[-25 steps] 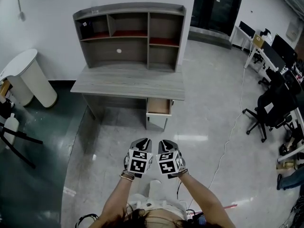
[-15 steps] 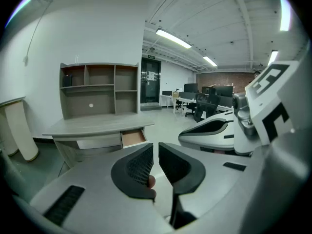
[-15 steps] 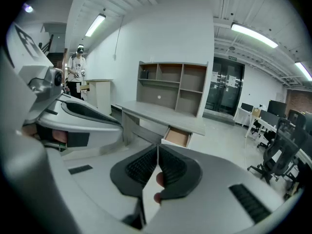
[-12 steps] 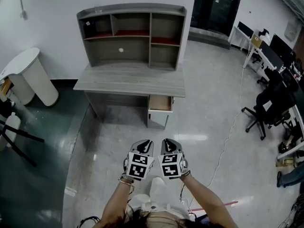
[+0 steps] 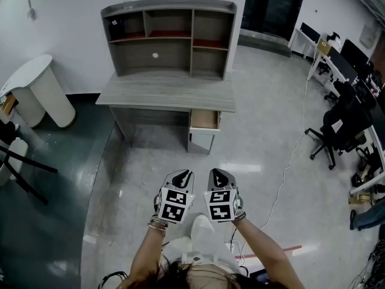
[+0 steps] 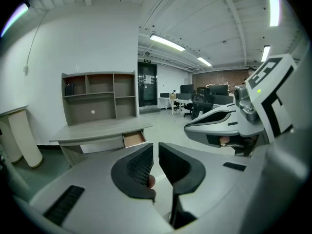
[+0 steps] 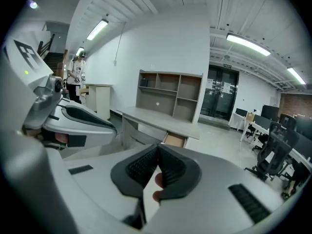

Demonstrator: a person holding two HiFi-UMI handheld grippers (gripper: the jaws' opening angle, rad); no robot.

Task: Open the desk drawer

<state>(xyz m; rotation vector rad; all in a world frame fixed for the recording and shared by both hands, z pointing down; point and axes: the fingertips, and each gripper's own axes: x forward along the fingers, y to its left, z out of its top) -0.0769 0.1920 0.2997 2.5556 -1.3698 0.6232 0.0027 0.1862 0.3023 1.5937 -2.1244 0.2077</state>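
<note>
A grey desk (image 5: 165, 92) with a shelf hutch stands against the far wall. Its drawer (image 5: 204, 120), under the right end of the top, is pulled out and shows a bare wooden inside. It also shows in the left gripper view (image 6: 134, 139) and the right gripper view (image 7: 174, 140). Both grippers hang side by side over the floor, well short of the desk. My left gripper (image 5: 181, 174) (image 6: 156, 152) is open by a narrow slit with nothing in it. My right gripper (image 5: 219, 173) (image 7: 157, 155) is shut on nothing.
A white rounded cabinet (image 5: 36, 89) stands at the left wall, with a black stand (image 5: 24, 173) nearer. Office chairs (image 5: 340, 131) and desks fill the right side. A cable (image 5: 289, 167) runs across the pale floor. A person (image 7: 78, 77) stands far off.
Both grippers have risen a little toward the camera and now sit slightly farther apart. The desk has shifted up in the view. The drawer stays pulled out.
</note>
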